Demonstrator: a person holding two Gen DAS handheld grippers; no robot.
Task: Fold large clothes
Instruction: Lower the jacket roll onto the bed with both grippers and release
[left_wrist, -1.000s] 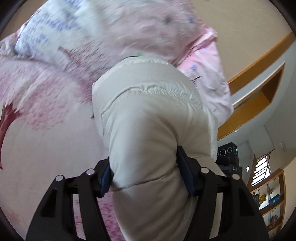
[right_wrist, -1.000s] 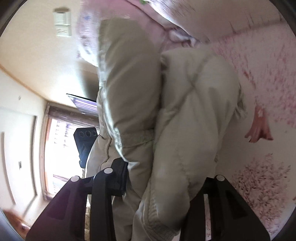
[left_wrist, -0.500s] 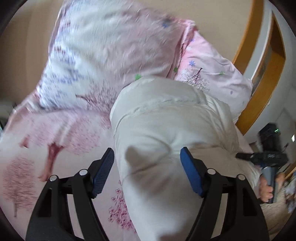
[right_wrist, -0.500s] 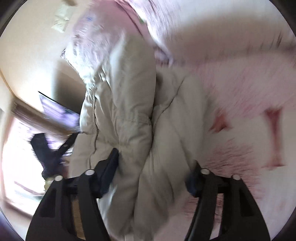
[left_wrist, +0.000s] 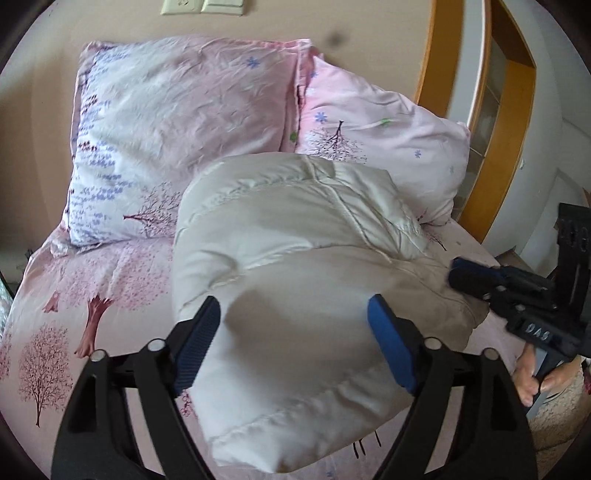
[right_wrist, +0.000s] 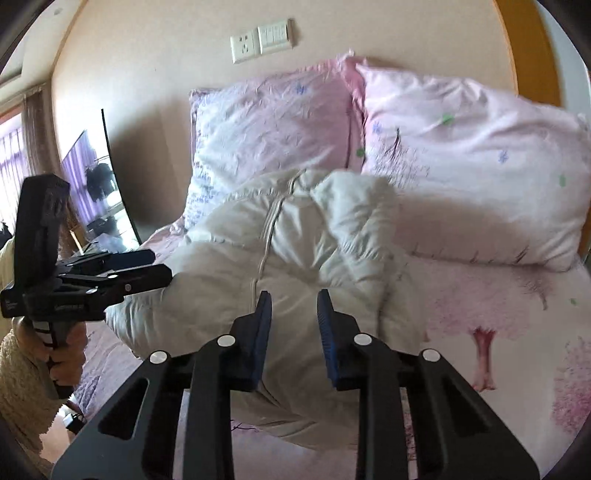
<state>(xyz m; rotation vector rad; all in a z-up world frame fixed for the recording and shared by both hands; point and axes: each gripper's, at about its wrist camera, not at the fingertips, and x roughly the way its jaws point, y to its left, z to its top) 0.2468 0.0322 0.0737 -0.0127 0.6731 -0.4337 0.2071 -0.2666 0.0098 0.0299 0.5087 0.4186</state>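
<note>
"DAS" on right gripper (left_wrist: 480, 280)

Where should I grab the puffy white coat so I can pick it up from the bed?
Probably the near folded edge of the coat, coming in low from the foot of the bed. The bulge there faces the left gripper and is thick but squashy, so open fingers fit round it. The far end rests against the pillows.

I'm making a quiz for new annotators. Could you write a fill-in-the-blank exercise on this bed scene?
1. The cream puffer jacket lies folded on the ____.
2. Behind the jacket, ____ pink pillows lean against the wall.
3. The left gripper has its jaws ____ around the jacket.
4. Above the pillows, the wall carries a socket and a ____.

Missing words: bed; two; open; switch
</note>
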